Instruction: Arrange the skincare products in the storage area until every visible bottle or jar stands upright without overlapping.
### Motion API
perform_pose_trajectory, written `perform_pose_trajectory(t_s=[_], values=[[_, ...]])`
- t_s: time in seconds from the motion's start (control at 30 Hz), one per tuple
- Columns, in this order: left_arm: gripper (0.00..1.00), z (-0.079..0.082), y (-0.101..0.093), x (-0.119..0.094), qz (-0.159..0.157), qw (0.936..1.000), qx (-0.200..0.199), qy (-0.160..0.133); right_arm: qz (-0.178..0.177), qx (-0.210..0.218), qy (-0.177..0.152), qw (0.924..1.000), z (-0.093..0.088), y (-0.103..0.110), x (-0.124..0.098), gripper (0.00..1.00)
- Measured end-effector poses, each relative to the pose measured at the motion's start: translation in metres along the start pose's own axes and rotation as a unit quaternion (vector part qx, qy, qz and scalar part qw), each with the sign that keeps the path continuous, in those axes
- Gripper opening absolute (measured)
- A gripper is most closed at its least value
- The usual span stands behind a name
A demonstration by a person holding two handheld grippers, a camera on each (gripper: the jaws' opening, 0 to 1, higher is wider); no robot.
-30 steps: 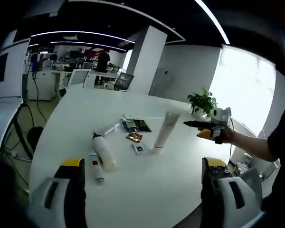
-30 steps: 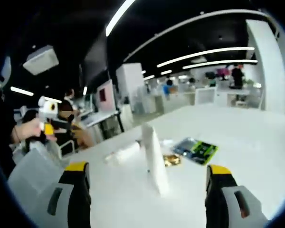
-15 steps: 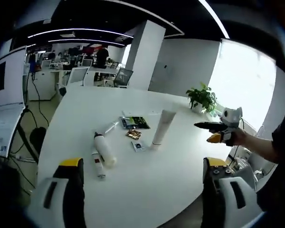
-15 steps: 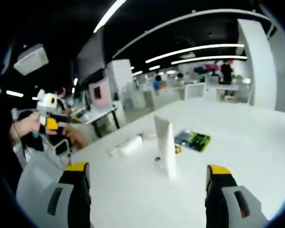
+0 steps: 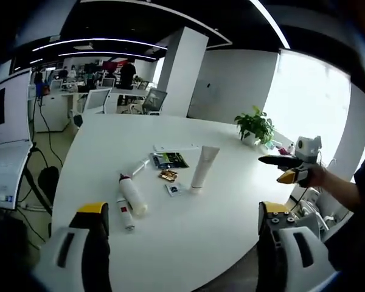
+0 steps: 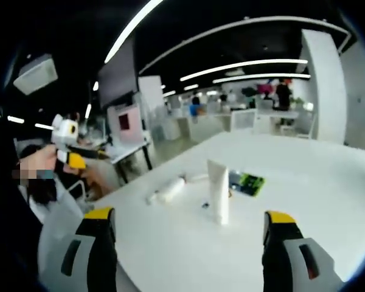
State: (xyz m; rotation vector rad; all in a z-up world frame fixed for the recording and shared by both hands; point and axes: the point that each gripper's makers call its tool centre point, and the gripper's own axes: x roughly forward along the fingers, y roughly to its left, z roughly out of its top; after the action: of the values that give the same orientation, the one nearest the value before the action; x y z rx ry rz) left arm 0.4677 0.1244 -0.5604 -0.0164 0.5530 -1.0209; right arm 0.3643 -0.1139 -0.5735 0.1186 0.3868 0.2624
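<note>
Hovering above the near edge of the white table (image 5: 188,243), the left gripper (image 5: 181,225) has its two yellow-tipped jaws spread wide apart with nothing between them. Ahead of it and just left of its centre line, a white bottle (image 5: 134,196) lies on its side, with a small slim tube (image 5: 125,216) lying just beside it on the nearer side. Farther ahead, close to the centre line, a tall white tube (image 5: 204,168) stands upright on its cap. Between the bottle and the tube lie a small square sachet (image 5: 174,190) and a gold sachet (image 5: 168,176), and beyond them a dark green packet (image 5: 169,160). To the far right of these jaws the right gripper (image 5: 274,160) is held in a hand off the table's edge, well apart from every product. From the right gripper view, the right gripper (image 6: 188,225) also stands wide open and empty, with the upright tall white tube (image 6: 218,191) straight ahead between its jaws, the lying white bottle (image 6: 170,189) ahead to the left, and the dark green packet (image 6: 247,182) behind the tube to the right. The left gripper (image 6: 91,153) appears far to the left there, held in a hand.
</note>
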Motion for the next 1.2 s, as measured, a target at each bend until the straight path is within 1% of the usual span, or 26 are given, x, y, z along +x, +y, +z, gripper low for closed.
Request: perform_pose_trajectory(t_s=[0.1, 0.17, 0.2, 0.27, 0.4, 0.47, 0.5, 0.6, 0.67, 0.7, 0.73, 0.77, 0.8, 0.87, 0.93, 0.97, 1.03, 1.07, 1.1, 1.2], values=[[0.96, -0.001, 0.001, -0.002, 0.0, 1.0, 0.003, 0.006, -0.01, 0.01, -0.008, 0.9999, 0.0, -0.001, -0.008, 0.97], [0.95, 0.0, 0.001, -0.003, 0.0, 1.0, 0.005, 0.004, -0.019, 0.016, -0.014, 0.9996, 0.0, -0.002, -0.012, 0.96], [0.95, 0.0, 0.001, -0.003, 0.001, 1.0, 0.004, 0.004, -0.021, 0.026, -0.019, 0.9993, -0.002, -0.002, -0.016, 0.96], [0.94, -0.002, 0.0, -0.002, -0.003, 1.0, 0.005, 0.008, -0.019, 0.03, -0.022, 0.9991, -0.003, 0.0, -0.018, 0.96], [0.93, -0.008, 0.0, 0.002, -0.005, 0.9998, 0.009, 0.018, -0.025, 0.027, -0.012, 0.9992, -0.008, -0.001, -0.021, 0.95], [0.93, -0.011, -0.003, 0.007, -0.016, 0.9996, 0.008, 0.02, -0.027, 0.028, -0.016, 0.9991, -0.007, -0.002, -0.024, 0.96], [0.93, -0.014, -0.007, 0.011, -0.029, 0.9993, 0.007, 0.021, -0.029, 0.032, -0.027, 0.9987, -0.004, -0.004, -0.025, 0.97], [0.94, -0.021, -0.008, 0.02, -0.036, 0.9987, 0.006, 0.036, -0.038, 0.045, -0.044, 0.9973, 0.0, -0.009, -0.03, 0.97], [0.92, -0.025, -0.005, 0.027, -0.032, 0.9984, 0.006, 0.045, -0.041, 0.05, -0.045, 0.9969, -0.002, -0.012, -0.031, 0.97], [0.9, -0.026, -0.004, 0.03, -0.032, 0.9984, 0.004, 0.046, -0.044, 0.048, -0.042, 0.997, -0.004, -0.014, -0.031, 0.96], [0.86, -0.024, -0.002, 0.033, -0.03, 0.9989, 0.003, 0.036, -0.044, 0.047, -0.037, 0.9972, -0.006, -0.015, -0.03, 0.96], [0.84, -0.024, 0.002, 0.037, -0.024, 0.9991, 0.004, 0.035, -0.044, 0.047, -0.032, 0.9974, -0.008, -0.015, -0.029, 0.96], [0.82, -0.026, 0.01, 0.042, -0.008, 0.9994, -0.005, 0.035, -0.043, 0.047, -0.032, 0.9975, -0.009, -0.015, -0.029, 0.97], [0.82, -0.032, 0.015, 0.047, -0.001, 0.9983, -0.027, 0.051, -0.04, 0.05, -0.037, 0.9973, -0.009, -0.015, -0.027, 0.97], [0.83, -0.032, 0.021, 0.053, 0.008, 0.9985, -0.026, 0.048, -0.038, 0.054, -0.04, 0.997, -0.007, -0.014, -0.023, 0.97], [0.82, -0.033, 0.023, 0.057, 0.012, 0.9983, -0.025, 0.052, -0.037, 0.053, -0.04, 0.9971, -0.007, -0.014, -0.022, 0.97], [0.78, -0.034, 0.027, 0.062, 0.017, 0.9983, -0.025, 0.051, -0.035, 0.05, -0.04, 0.9973, -0.006, -0.014, -0.019, 0.97], [0.76, -0.038, 0.031, 0.065, 0.023, 0.9975, -0.033, 0.057, -0.034, 0.05, -0.04, 0.9974, -0.006, -0.014, -0.018, 0.97], [0.76, -0.045, 0.034, 0.069, 0.027, 0.9953, -0.053, 0.076, -0.033, 0.052, -0.04, 0.9973, -0.006, -0.014, -0.017, 0.97], [0.73, -0.048, 0.042, 0.08, 0.033, 0.9947, -0.052, 0.082, -0.032, 0.05, -0.042, 0.9973, -0.002, -0.015, -0.015, 0.97]])
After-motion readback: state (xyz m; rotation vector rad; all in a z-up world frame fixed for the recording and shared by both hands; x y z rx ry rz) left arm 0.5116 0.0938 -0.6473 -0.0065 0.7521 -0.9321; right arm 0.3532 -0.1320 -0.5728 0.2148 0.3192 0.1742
